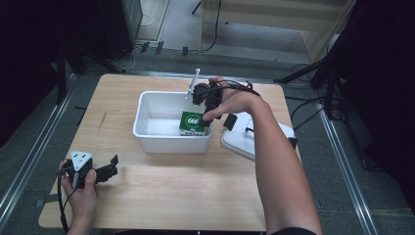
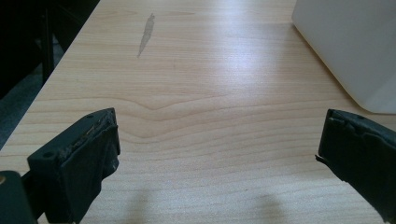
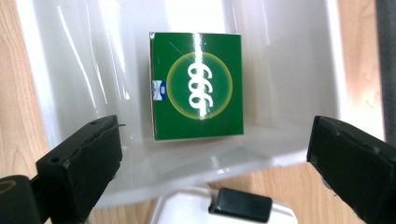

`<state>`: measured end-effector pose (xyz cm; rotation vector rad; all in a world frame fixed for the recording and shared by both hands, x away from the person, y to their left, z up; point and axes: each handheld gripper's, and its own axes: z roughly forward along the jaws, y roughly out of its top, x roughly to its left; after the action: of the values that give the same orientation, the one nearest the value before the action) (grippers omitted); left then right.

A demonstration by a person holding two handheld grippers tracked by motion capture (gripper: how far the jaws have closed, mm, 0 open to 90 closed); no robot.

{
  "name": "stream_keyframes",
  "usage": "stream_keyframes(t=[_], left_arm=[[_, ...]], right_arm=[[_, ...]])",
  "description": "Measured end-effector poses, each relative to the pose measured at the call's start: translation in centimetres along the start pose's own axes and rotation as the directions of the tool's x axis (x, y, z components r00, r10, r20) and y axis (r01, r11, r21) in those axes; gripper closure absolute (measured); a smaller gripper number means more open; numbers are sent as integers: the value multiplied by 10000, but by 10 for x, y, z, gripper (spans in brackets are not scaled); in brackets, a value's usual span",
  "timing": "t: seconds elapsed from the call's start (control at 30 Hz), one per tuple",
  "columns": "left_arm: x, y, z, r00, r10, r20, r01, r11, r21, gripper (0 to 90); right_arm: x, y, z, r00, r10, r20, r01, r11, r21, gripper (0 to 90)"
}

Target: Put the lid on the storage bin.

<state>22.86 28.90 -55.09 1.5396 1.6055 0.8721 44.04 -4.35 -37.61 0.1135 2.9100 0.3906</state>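
Note:
A green box with white numerals lies inside the white bin, against its right wall. In the right gripper view the green box rests flat on the floor of the bin. My right gripper hangs over the bin's right edge, just above the box. It stands open, jaws wide apart, with nothing between them. My left gripper rests low at the table's front left, held in a hand. It is open over bare wood.
A white lid with a black handle lies on the table right of the bin; the handle sits below the bin's rim. A wooden table has free room in front. Bin corner stands ahead of the left gripper.

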Motion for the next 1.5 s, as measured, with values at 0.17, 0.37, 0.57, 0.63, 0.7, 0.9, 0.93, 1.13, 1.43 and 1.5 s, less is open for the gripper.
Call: stream_keyframes(t=[0.17, 0.37, 0.57, 0.63, 0.7, 0.9, 0.93, 1.13, 1.43, 1.5], left_arm=[[0, 0, 0, 10000, 39, -5, -39, 10000, 9, 0], [0, 0, 0, 10000, 64, -11, -64, 10000, 5, 0], [-1, 0, 0, 9999, 106, -37, -106, 9999, 26, 0], [-1, 0, 0, 9999, 106, -41, -106, 9999, 36, 0], [-1, 0, 0, 9999, 126, -78, -126, 9999, 2, 0], [-2, 0, 0, 9997, 225, -96, -225, 9997, 26, 0], [-2, 0, 0, 9997, 212, -98, -212, 9998, 17, 0], [-2, 0, 0, 9998, 196, -94, -196, 9998, 9, 0], [-2, 0, 0, 9997, 231, -115, -230, 9997, 21, 0], [-2, 0, 0, 9997, 239, -106, -238, 9997, 35, 0]], right_arm=[[-1, -6, -16, 9998, 108, 174, -106, 9999, -92, 25], [-4, -26, -33, 9981, 453, 407, -452, 9990, -22, 24], [-6, -42, -43, 9961, 657, 581, -658, 9978, -10, 24], [-6, -47, -46, 9957, 705, 606, -707, 9975, 14, 24], [-6, -56, -51, 9943, 818, 688, -820, 9966, 1, 25], [-5, -72, -55, 9916, 1045, 765, -1052, 9944, 58, 25], [-4, -79, -56, 9905, 1129, 782, -1136, 9935, 44, 27], [-4, -102, -58, 9856, 1446, 874, -1462, 9892, 127, 38], [0, -128, -52, 9792, 1717, 1083, -1755, 9841, 261, 52], [1, -137, -48, 9736, 1944, 1197, -1996, 9793, 327, 66]])
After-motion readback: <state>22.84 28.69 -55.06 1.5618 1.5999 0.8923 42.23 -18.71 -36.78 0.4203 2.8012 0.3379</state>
